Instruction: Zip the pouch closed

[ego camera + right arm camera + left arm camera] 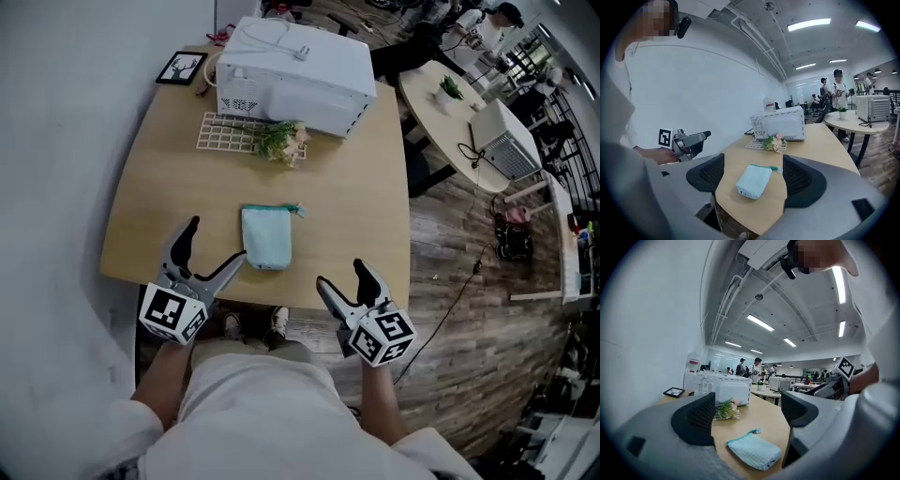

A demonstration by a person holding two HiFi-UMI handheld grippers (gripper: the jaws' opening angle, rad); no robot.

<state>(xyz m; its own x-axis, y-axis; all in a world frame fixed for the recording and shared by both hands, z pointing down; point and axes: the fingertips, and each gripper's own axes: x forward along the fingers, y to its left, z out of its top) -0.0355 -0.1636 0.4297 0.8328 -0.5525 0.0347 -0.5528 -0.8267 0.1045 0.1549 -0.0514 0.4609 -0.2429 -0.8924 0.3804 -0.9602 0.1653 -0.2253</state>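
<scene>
A small pale-turquoise pouch (pixel 266 237) lies flat near the front edge of the wooden table (pixel 356 187), its zip pull (pixel 298 210) sticking out at the far right corner. The pouch also shows in the left gripper view (pixel 753 451) and the right gripper view (pixel 754 181). My left gripper (pixel 213 246) hangs open just left of the pouch, over the table's front edge. My right gripper (pixel 342 276) is open too, off the front edge to the pouch's right, empty. Neither touches the pouch.
A white microwave (pixel 293 75) stands at the back of the table, with a white wire rack (pixel 228 132) and a small flower bunch (pixel 282 142) in front of it. A framed picture (pixel 181 67) lies at the back left. A round table (pixel 459 122) stands to the right.
</scene>
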